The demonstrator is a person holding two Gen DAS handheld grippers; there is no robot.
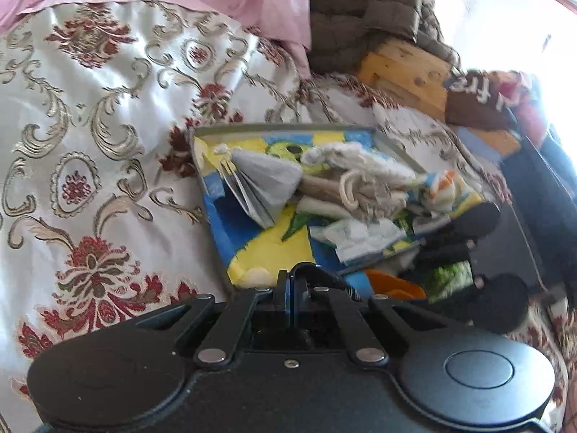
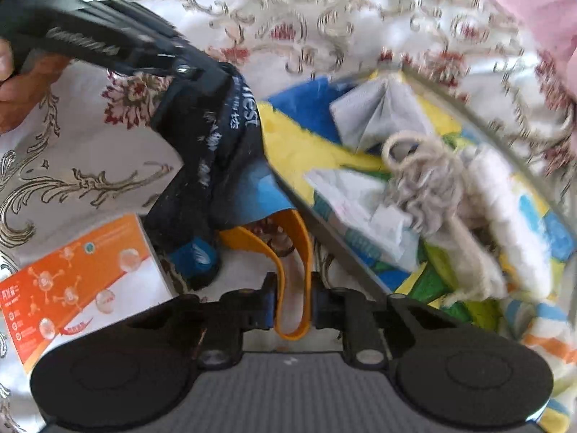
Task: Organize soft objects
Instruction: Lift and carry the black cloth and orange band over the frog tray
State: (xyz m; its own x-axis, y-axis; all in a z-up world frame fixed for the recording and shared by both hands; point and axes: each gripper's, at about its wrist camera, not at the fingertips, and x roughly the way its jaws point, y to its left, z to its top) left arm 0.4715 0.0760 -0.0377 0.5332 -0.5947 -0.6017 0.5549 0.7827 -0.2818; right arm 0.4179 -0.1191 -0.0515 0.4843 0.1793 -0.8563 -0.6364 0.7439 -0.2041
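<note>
Pinching an orange band just outside the near edge of the tray, the right gripper has its pads pressed on the loop, while the left gripper is clenched on a dark cloth that hangs down beside that edge. The tray on the patterned bedspread already holds a rope bundle, a gray folded piece and white cloths. The step in hand looks like collecting; next, the band probably needs lifting over the rim.
</note>
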